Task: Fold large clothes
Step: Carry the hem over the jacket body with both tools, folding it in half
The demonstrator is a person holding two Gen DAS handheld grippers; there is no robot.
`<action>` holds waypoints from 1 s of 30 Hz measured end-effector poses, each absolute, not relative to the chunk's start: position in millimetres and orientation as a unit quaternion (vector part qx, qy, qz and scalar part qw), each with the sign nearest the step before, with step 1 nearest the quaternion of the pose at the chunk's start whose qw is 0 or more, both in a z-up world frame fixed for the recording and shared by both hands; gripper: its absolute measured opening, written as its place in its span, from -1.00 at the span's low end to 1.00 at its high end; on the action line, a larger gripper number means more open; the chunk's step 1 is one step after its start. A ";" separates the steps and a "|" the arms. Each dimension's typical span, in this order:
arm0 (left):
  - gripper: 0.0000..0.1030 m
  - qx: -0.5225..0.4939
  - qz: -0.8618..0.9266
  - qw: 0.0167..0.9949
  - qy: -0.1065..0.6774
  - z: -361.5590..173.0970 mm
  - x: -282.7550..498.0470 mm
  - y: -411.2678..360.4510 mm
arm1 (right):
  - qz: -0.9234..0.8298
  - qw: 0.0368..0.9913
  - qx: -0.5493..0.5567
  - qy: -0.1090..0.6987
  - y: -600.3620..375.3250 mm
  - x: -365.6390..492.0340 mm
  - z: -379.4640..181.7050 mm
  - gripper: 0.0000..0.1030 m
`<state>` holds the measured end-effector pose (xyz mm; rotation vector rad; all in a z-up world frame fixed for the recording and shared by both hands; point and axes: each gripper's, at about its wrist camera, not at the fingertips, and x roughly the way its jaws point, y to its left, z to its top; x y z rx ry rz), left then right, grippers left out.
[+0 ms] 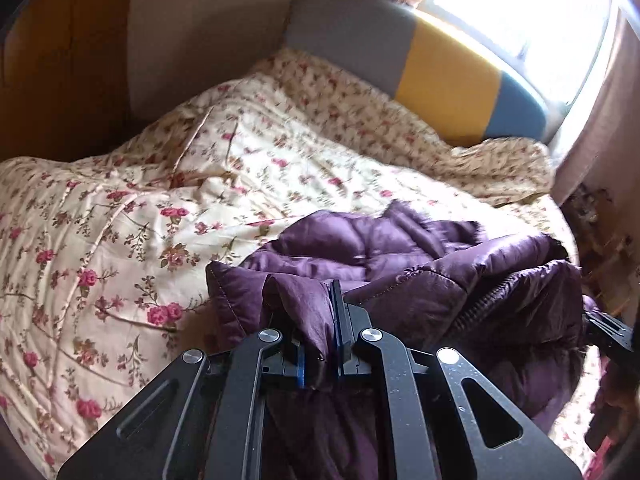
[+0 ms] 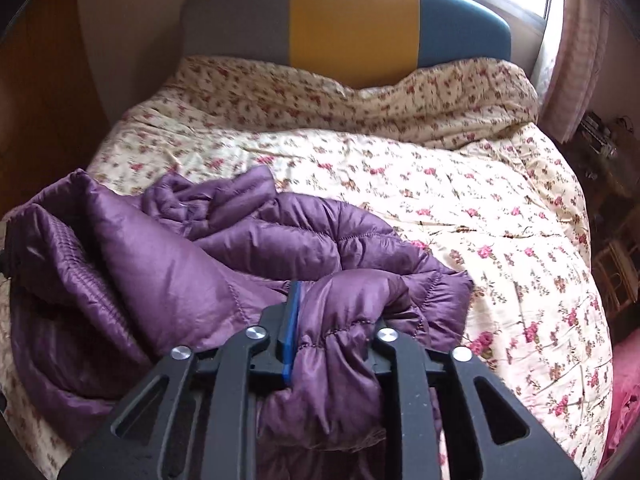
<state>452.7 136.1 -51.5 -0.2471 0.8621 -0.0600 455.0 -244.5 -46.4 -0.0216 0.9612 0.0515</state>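
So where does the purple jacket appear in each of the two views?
Left wrist view: purple jacket at lower centre-right, pinched in the left tongs.
Right wrist view: it fills lower left, pinched in the right tongs.
Shared landmark: grey-yellow-blue headboard.

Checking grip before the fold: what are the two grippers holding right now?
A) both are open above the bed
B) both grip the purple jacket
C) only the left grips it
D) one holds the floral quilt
B: the left gripper and the right gripper each pinch a fold of the purple jacket.
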 end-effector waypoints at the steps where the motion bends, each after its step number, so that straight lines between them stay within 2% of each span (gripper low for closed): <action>1: -0.81 -0.118 -0.029 0.898 0.424 -56.8 458.0 135.6 | 0.022 0.886 -0.008 0.464 -245.3 457.6 -49.7 -0.47; 5: -0.76 -0.129 -0.024 0.887 0.443 -70.1 471.4 138.4 | 0.013 0.882 0.007 0.471 -248.5 467.3 -60.7 -0.21; 7: -0.62 -0.157 -0.032 0.881 0.445 -70.7 473.8 145.8 | 0.015 0.881 0.018 0.473 -249.9 469.5 -60.2 -0.04; 8: -0.41 -0.169 -0.037 0.882 0.438 -68.4 472.3 149.5 | 0.018 0.882 0.023 0.471 -250.6 469.9 -58.2 0.07; 9: -0.03 -0.177 -0.037 0.887 0.425 -63.7 468.8 154.3 | 0.022 0.882 0.028 0.470 -251.4 469.5 -56.0 0.27; 10: 0.19 -0.184 -0.033 0.892 0.412 -58.9 463.9 158.7 | 0.026 0.882 0.036 0.468 -252.5 468.7 -52.6 0.35; 11: 0.56 -0.189 -0.027 0.895 0.402 -55.3 460.3 161.6 | 0.028 0.884 0.040 0.466 -252.9 467.7 -48.6 0.46; 12: 0.63 -0.195 -0.015 0.901 0.387 -50.2 453.6 167.8 | 0.031 0.885 0.043 0.462 -252.5 466.3 -44.4 0.56; 14: 0.63 -0.205 -0.015 0.902 0.379 -45.9 445.9 177.3 | 0.038 0.887 0.045 0.457 -250.6 462.7 -35.9 0.70; 16: 0.63 -0.213 -0.014 0.900 0.380 -46.6 433.4 185.5 | 0.040 0.888 0.045 0.455 -248.4 459.5 -28.6 0.76; 18: 0.63 -0.219 -0.026 0.898 0.381 -49.8 420.4 188.9 | 0.044 0.890 0.046 0.451 -248.0 455.1 -19.6 0.94; 25: 0.63 -0.243 -0.051 0.887 0.390 -67.1 374.8 189.5 | 0.039 0.894 0.028 0.445 -252.9 433.0 6.0 0.95; 30: 0.63 -0.260 -0.076 0.873 0.406 -83.6 352.5 181.0 | 0.014 0.882 0.018 0.471 -264.4 413.8 -13.3 0.95</action>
